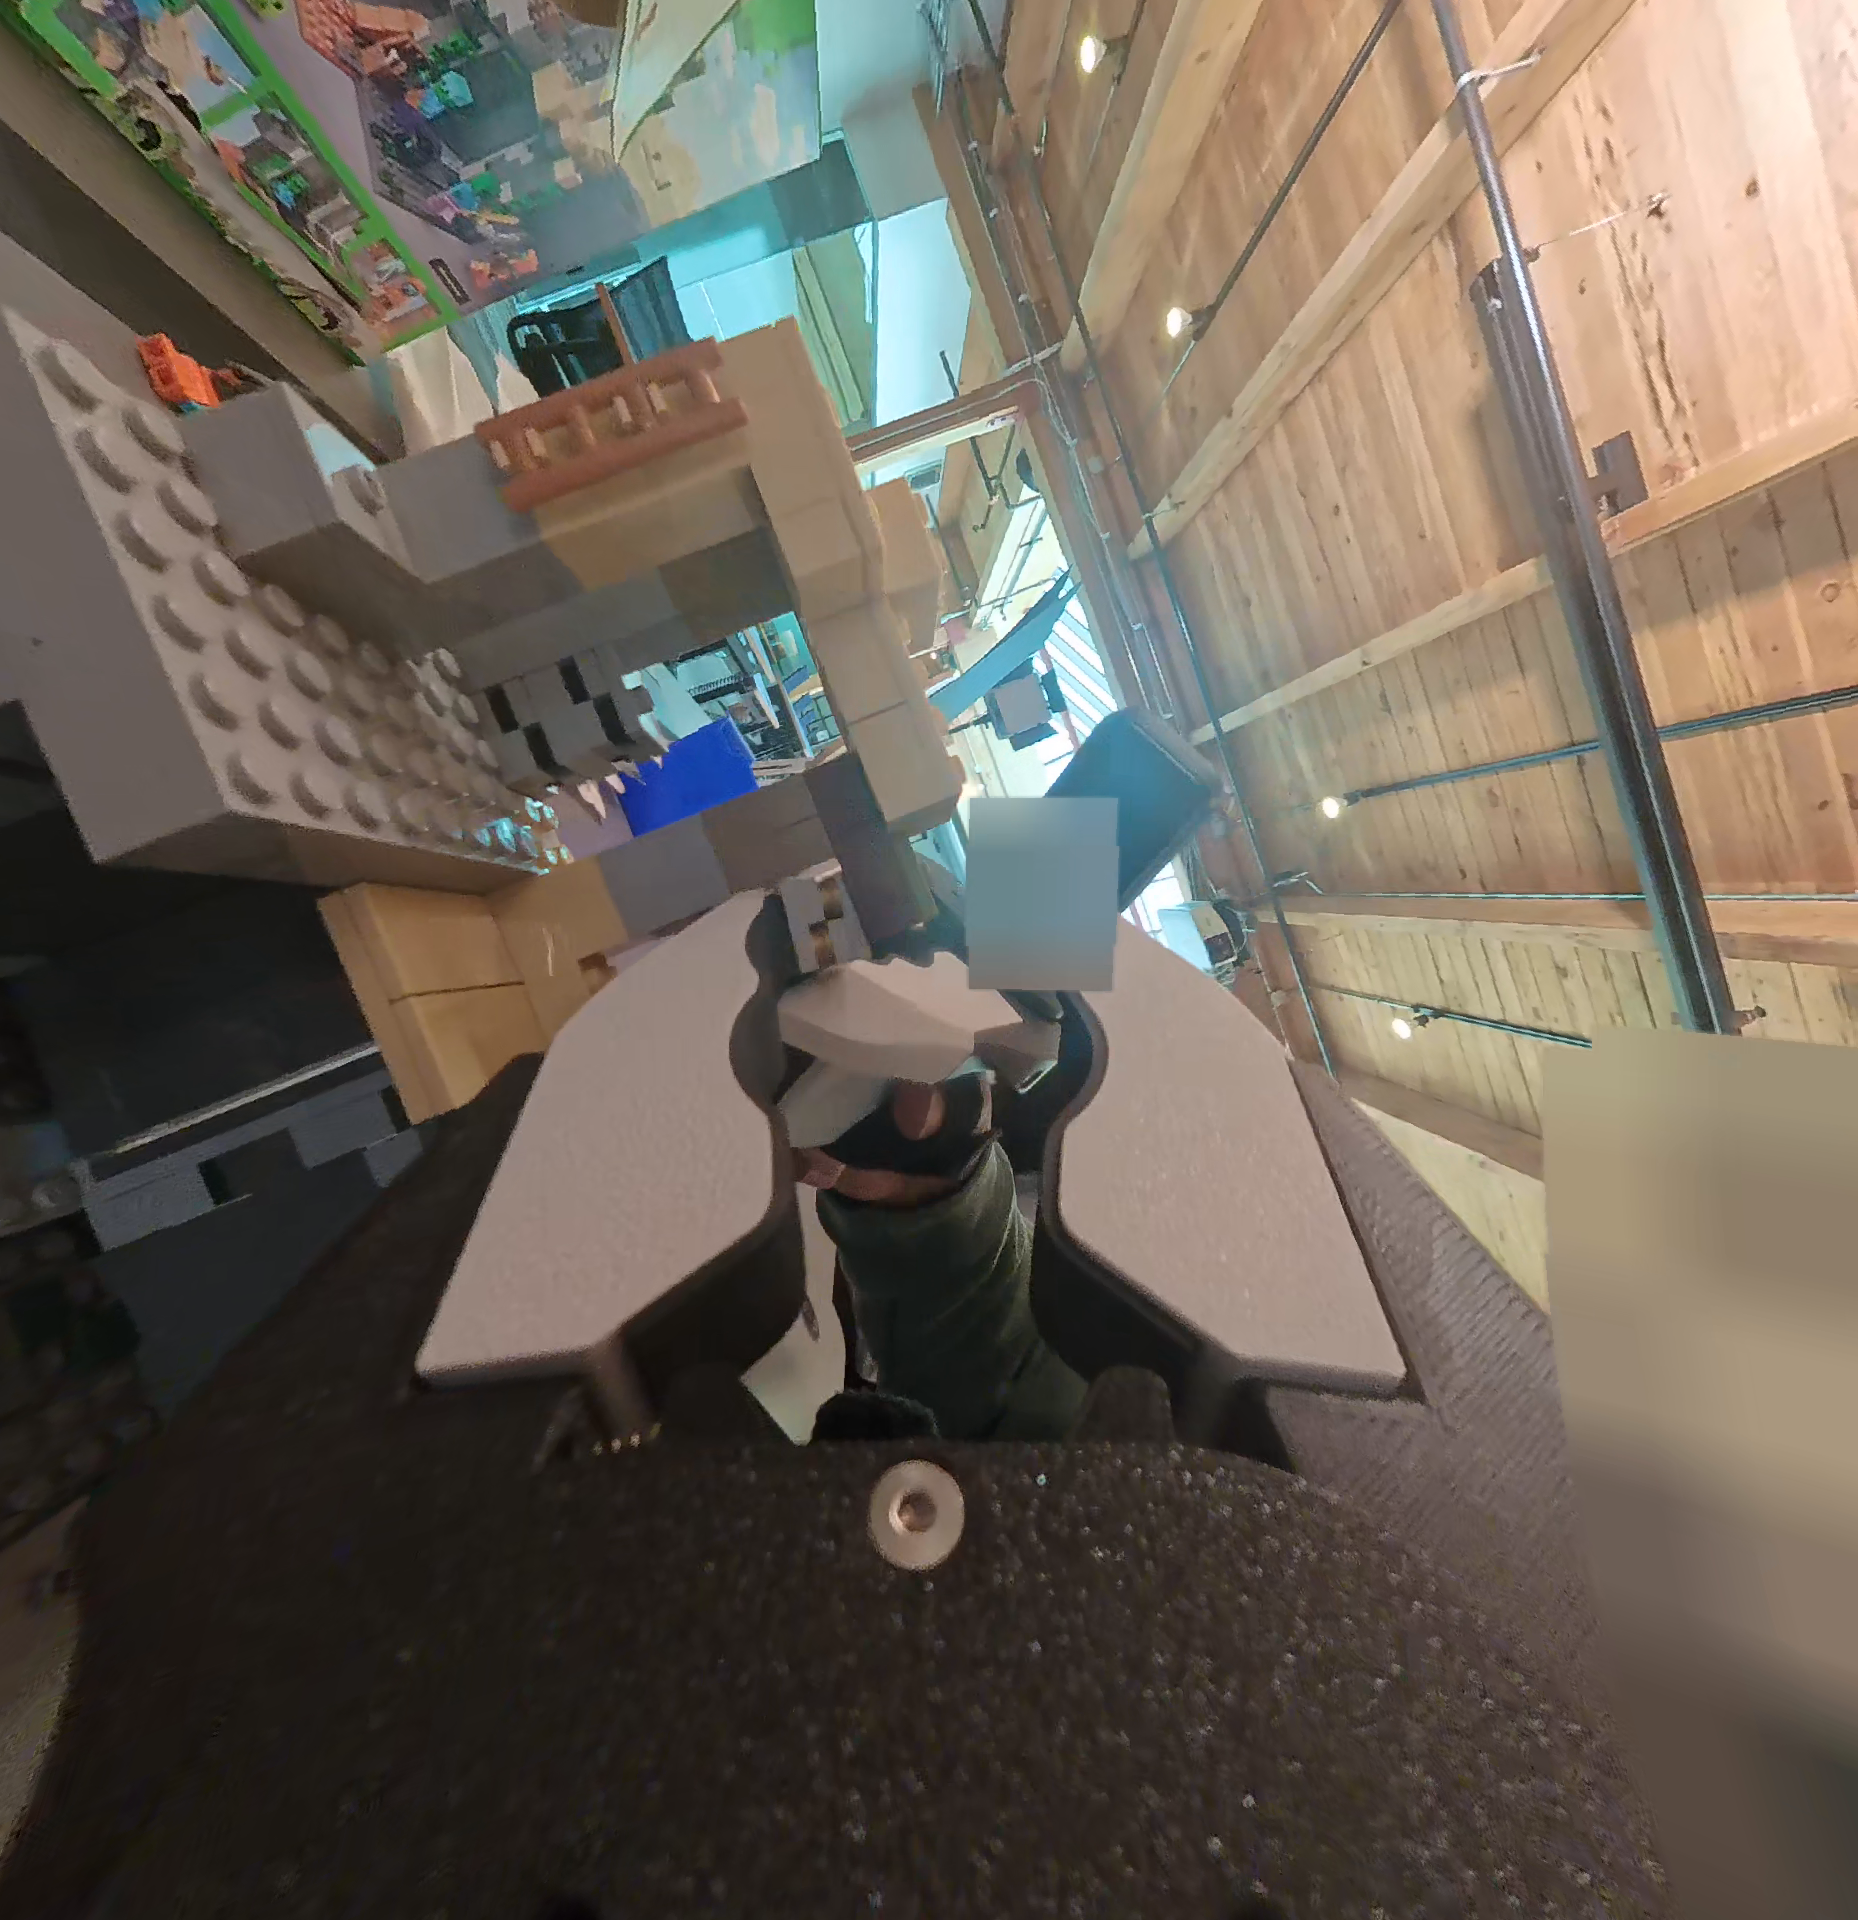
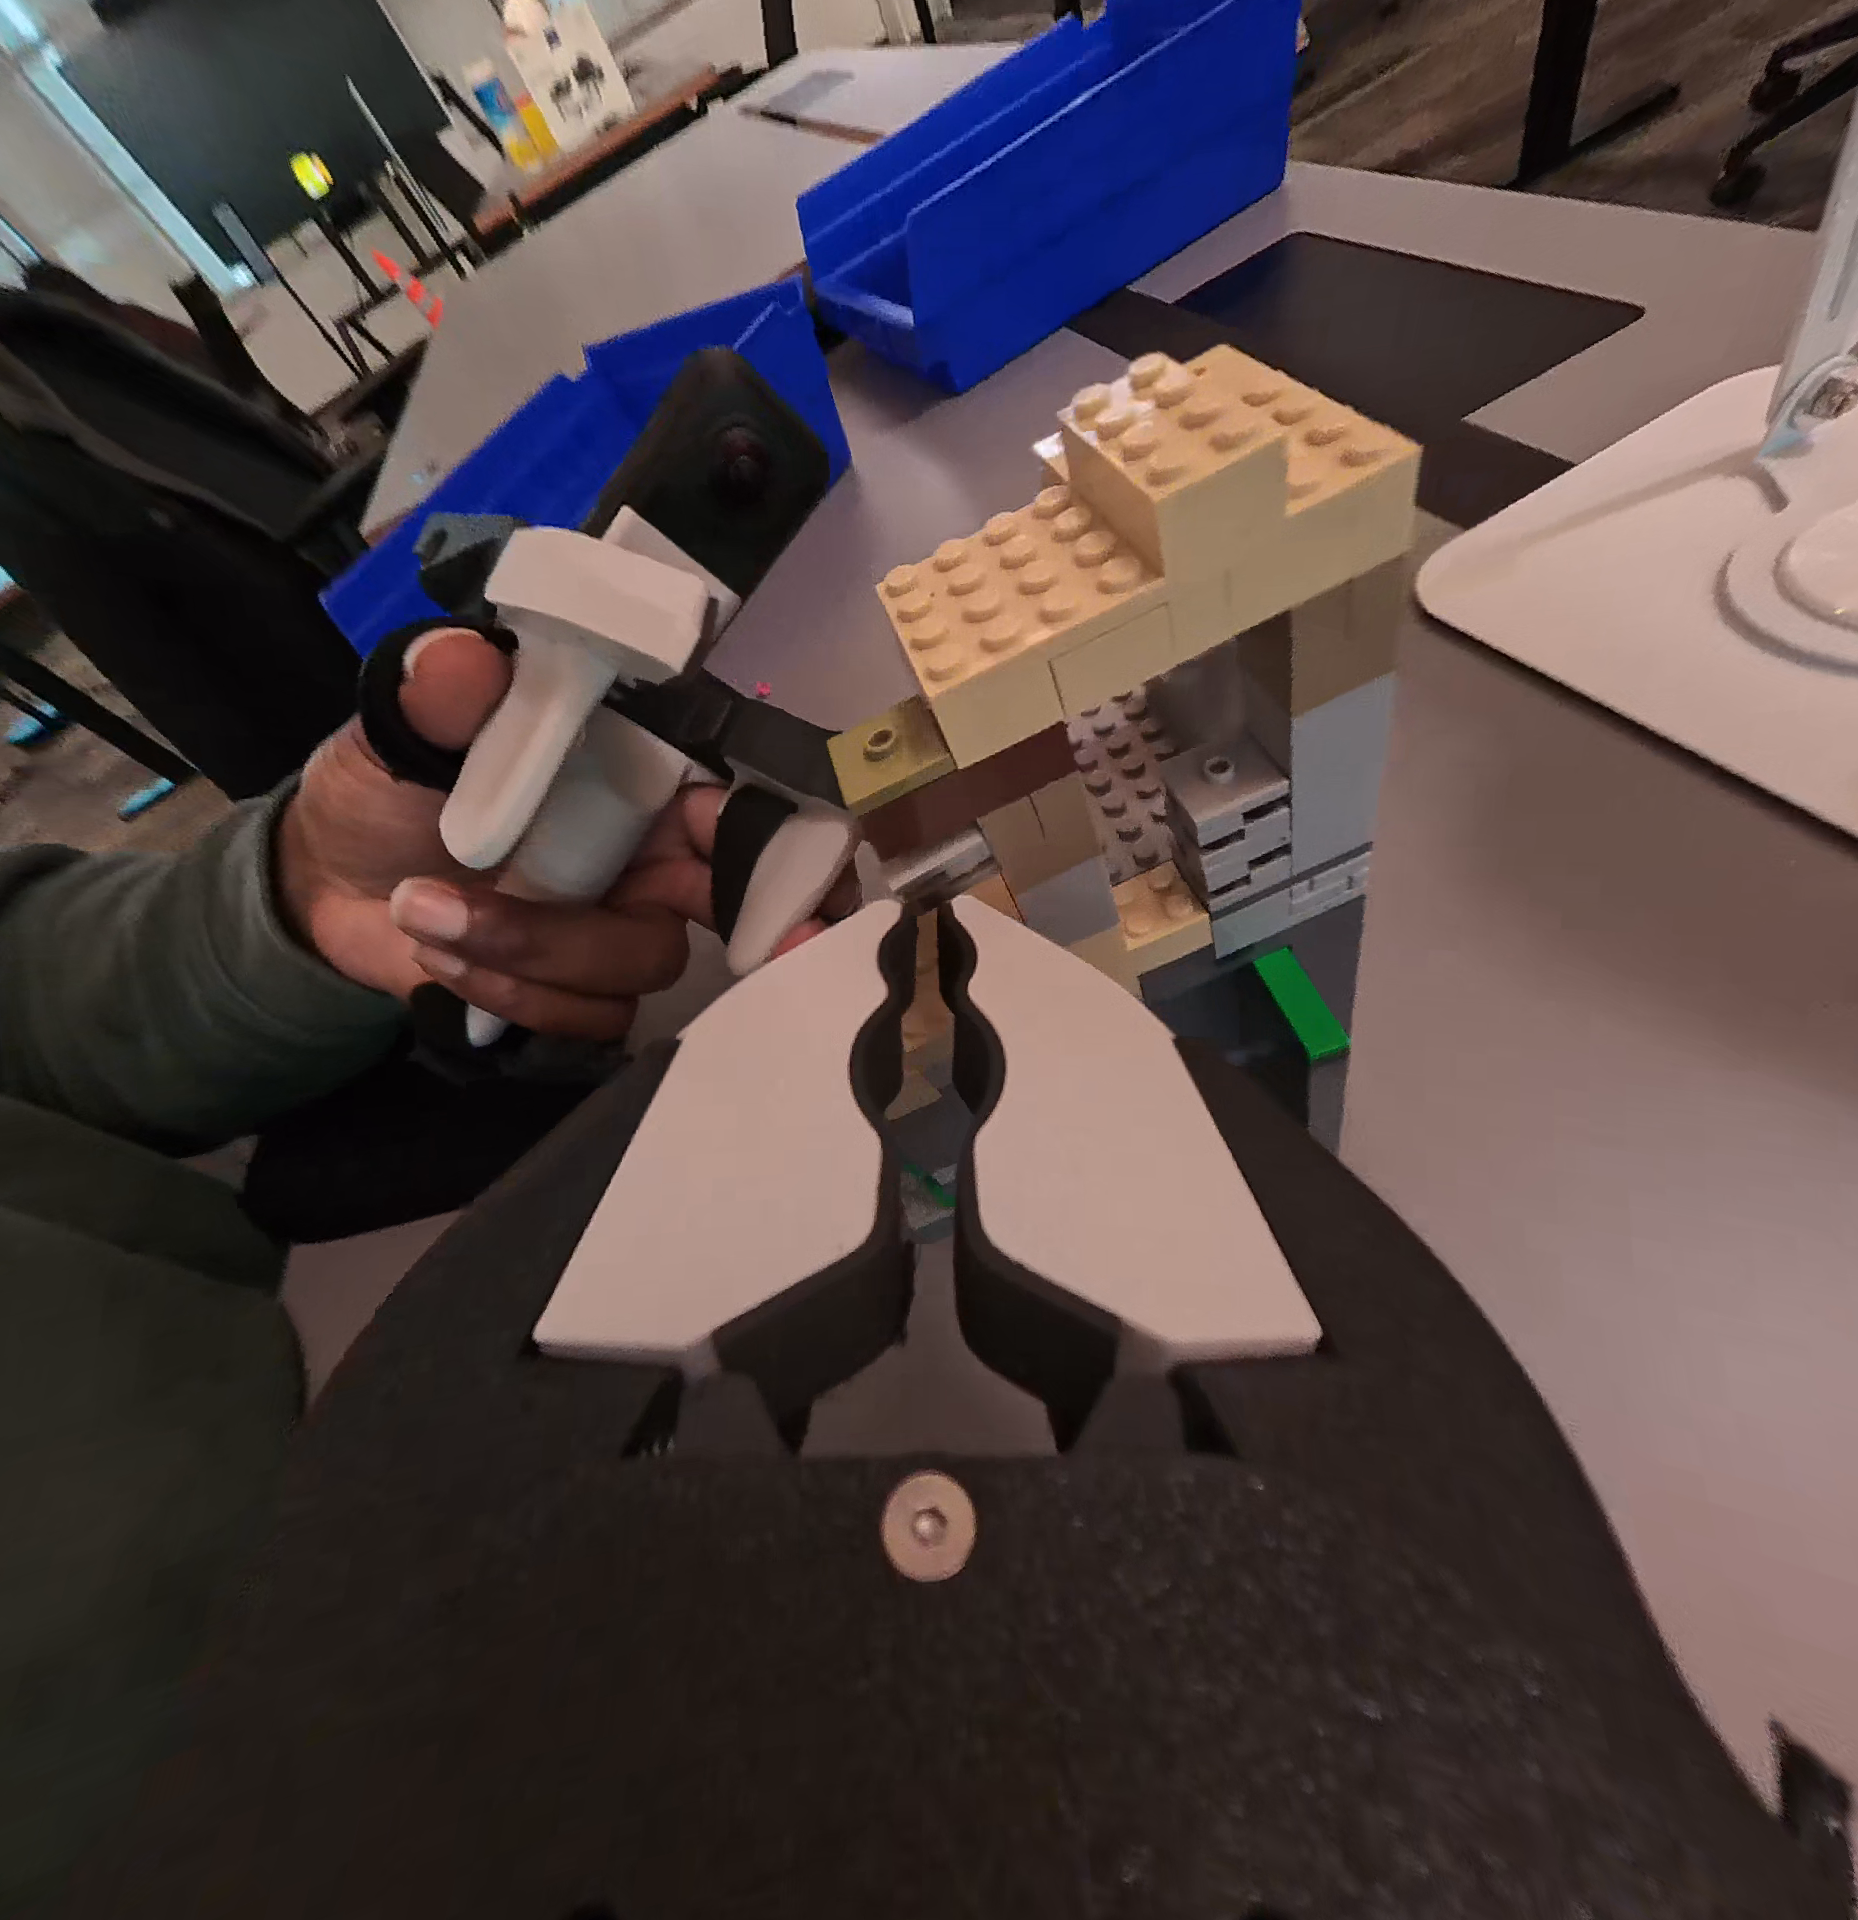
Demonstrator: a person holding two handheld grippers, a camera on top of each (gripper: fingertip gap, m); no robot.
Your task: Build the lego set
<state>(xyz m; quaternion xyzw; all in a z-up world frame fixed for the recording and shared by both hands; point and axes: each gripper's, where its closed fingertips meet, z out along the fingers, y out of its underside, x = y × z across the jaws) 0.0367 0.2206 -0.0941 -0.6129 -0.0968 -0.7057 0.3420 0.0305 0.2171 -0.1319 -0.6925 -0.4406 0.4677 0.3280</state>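
The lego build (image 2: 1164, 665), a tan-topped tower with grey and brown walls, stands on the grey table (image 2: 1590, 1091), and everything else is placed from it. The left gripper (image 2: 852, 821) reaches in from the build's left side, its dark fingers clamped around the olive and brown bricks that jut out there, so it looks to be grasping the build. The right gripper (image 2: 927, 914) sits at the build's lower front with its jaws nearly closed; a sliver of tan and grey shows between them, but I cannot tell whether it pinches a piece or merely rests against the wall.

The likely failure is a squeeze or push from two sides at once: uneven force could pop the small grey piece (image 2: 930, 868) beside the brown brick off its studs, or tip the tower toward the white stand base (image 2: 1631, 582) on its right. Slipping fingertips would cause the same.

Behind the build lie two blue bins (image 2: 1060, 197); the nearer one's open end shows nothing inside, and the other's contents are hidden
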